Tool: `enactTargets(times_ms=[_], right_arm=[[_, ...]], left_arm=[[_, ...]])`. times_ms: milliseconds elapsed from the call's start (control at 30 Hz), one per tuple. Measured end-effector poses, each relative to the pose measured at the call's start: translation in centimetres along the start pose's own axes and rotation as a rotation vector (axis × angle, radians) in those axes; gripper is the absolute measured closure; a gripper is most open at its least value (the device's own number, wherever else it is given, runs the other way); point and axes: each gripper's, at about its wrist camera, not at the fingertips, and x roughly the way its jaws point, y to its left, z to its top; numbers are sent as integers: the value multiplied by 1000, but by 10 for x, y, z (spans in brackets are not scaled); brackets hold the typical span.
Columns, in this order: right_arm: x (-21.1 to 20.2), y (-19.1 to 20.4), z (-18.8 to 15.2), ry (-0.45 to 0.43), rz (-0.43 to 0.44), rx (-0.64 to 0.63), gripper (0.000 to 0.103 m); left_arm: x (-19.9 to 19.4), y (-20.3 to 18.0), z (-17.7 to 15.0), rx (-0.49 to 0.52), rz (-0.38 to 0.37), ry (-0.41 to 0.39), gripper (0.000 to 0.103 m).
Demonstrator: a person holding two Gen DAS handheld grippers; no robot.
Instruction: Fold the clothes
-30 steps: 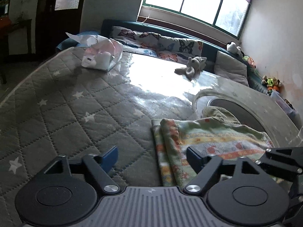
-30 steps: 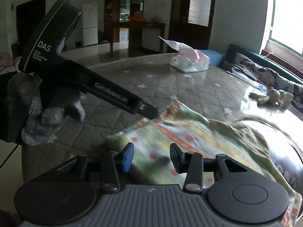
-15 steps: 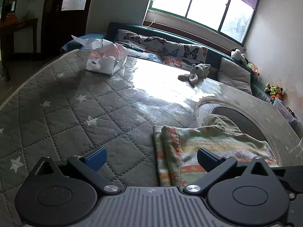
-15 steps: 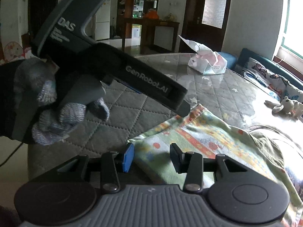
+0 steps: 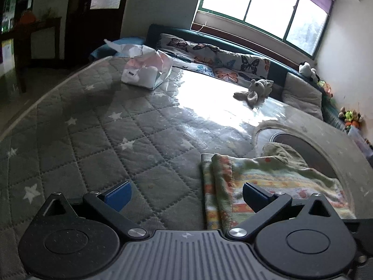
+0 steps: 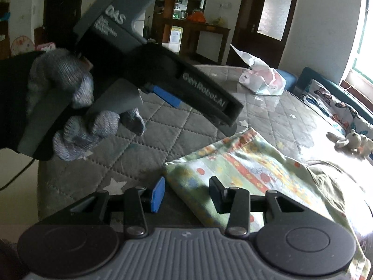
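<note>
where it lies folded, floral green garment [image 6: 244, 163], edges stacked

The left gripper [image 5: 186, 194] has been opened wider and lifted back from the folded cloth [image 5: 268, 186]. In the right wrist view it is now seen bigger, higher at the upper left. The right gripper [image 6: 186, 197] has been pulled back to the cloth's corner.

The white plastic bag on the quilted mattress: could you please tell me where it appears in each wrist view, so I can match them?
Left wrist view: the white plastic bag sits upper left of centre, at the far end of the mattress.
Right wrist view: the bag sits upper right of centre, beyond the patterned garment.
Shared landmark: the small plush toy, lying right of the bag in both views.
</note>
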Motion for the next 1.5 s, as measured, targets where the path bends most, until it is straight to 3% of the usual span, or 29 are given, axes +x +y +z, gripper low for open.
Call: enactTargets(times_ms=[167, 267, 333, 667, 733, 800, 833, 900, 1000, 1267, 1500], right_arm=[[7, 2, 1, 9, -16, -20, 62], [8, 3, 2, 9, -30, -33, 74], [4, -1, 4, -11, -24, 2, 89], [-27, -26, 12, -107, -14, 125, 93], [-30, -29, 11, -118, -14, 136, 94], [-33, -28, 10, -124, -11, 145, 94], [-34, -28, 9, -127, -10, 148, 94], [-34, -29, 8, -126, -7, 152, 94], [-33, -31, 6, -124, 0, 159, 94], [-49, -48, -9, -133, -16, 258, 83], [-59, -97, -47, -83, -189, 407, 83]], left_arm=[[1, 8, 1, -89, -48, 34, 0], [4, 12, 2, -152, -95, 57, 0], [5, 11, 2, -176, -121, 68, 0], [19, 11, 5, -355, -239, 147, 2], [23, 8, 6, -375, -264, 164, 10], [28, 6, 6, -392, -293, 186, 30], [32, 5, 6, -402, -312, 201, 34], [40, 6, 2, -443, -357, 235, 60], [47, 7, -4, -465, -358, 256, 83], [46, 11, -8, -450, -359, 245, 90], [46, 13, -11, -454, -364, 240, 90]])
